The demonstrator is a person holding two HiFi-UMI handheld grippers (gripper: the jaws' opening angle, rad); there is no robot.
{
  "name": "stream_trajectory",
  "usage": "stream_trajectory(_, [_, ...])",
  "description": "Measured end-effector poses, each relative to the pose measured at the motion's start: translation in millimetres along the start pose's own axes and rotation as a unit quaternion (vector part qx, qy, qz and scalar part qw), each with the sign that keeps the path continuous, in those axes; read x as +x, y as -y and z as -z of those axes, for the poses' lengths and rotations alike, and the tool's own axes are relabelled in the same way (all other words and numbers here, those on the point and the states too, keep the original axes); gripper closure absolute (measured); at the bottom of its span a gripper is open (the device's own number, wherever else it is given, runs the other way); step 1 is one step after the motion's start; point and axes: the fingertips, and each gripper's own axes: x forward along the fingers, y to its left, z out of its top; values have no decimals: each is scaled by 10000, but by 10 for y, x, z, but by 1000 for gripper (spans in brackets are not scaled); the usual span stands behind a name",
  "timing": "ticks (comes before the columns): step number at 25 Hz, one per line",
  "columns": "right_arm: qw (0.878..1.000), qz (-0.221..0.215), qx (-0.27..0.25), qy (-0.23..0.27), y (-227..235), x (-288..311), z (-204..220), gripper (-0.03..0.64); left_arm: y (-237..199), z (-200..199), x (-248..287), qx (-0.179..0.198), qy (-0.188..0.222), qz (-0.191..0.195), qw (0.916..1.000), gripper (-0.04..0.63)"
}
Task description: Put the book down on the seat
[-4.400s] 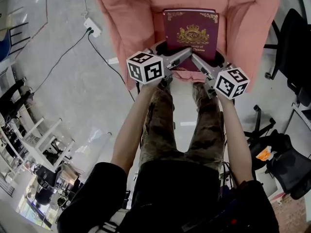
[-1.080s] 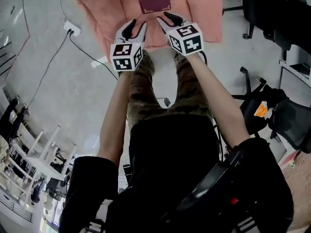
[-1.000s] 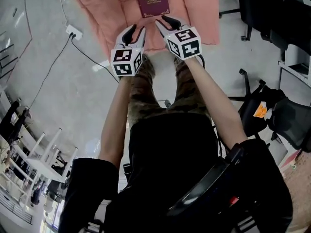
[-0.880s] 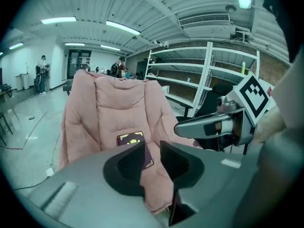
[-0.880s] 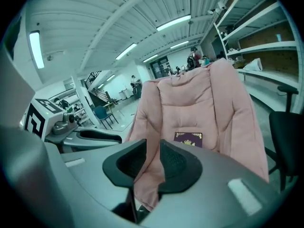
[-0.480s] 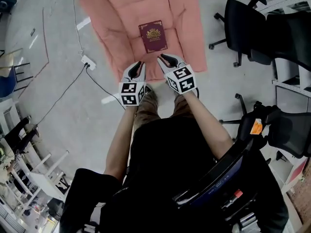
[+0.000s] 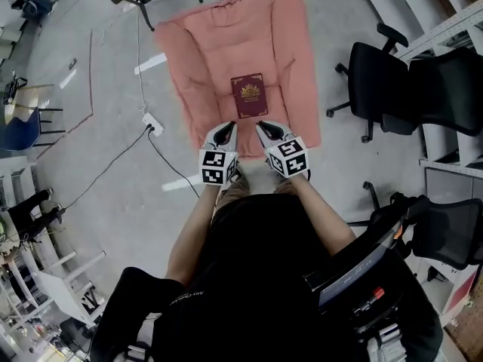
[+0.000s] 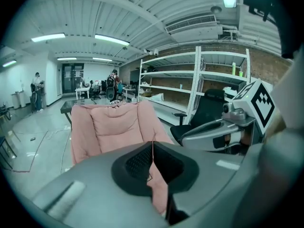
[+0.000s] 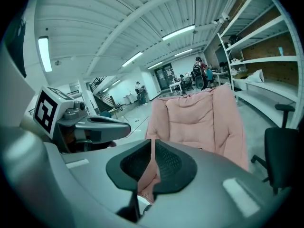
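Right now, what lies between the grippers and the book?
Nothing but bare pink seat cushion separates the book from the left gripper and right gripper; the head view shows it.

book [image 7: 249, 96] released on seat [image 7: 200, 59], 2 hand-held grippers [image 7: 226, 129] [image 7: 264, 127] raised, jaws closing empty

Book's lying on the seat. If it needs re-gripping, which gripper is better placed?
Right, marginally. The right gripper sits slightly nearer the book than the left gripper. Both are empty; the right's jaws have just been closing, the left's are shut.
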Motion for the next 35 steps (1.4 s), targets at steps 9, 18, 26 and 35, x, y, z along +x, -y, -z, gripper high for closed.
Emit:
stream_trajectory(9, [9980,65,-596,-180,18,139,-260,604,-200,-265,45,-189,300,-252,9991,594])
stream_trajectory(18, [9936,103,-1016,-489,-12,332,-247,604,-237,-315,218,16,277,-358,9990,594])
stream_trajectory(26, [9930,112,-1019,-588,37,447,-213,604,-388,-338,256,-141,355,-461,9982,594])
stream_trajectory(35, [9924,111,-1114,-510,16,543,-352,604,-525,-459,275,-177,490,-543,9972,594])
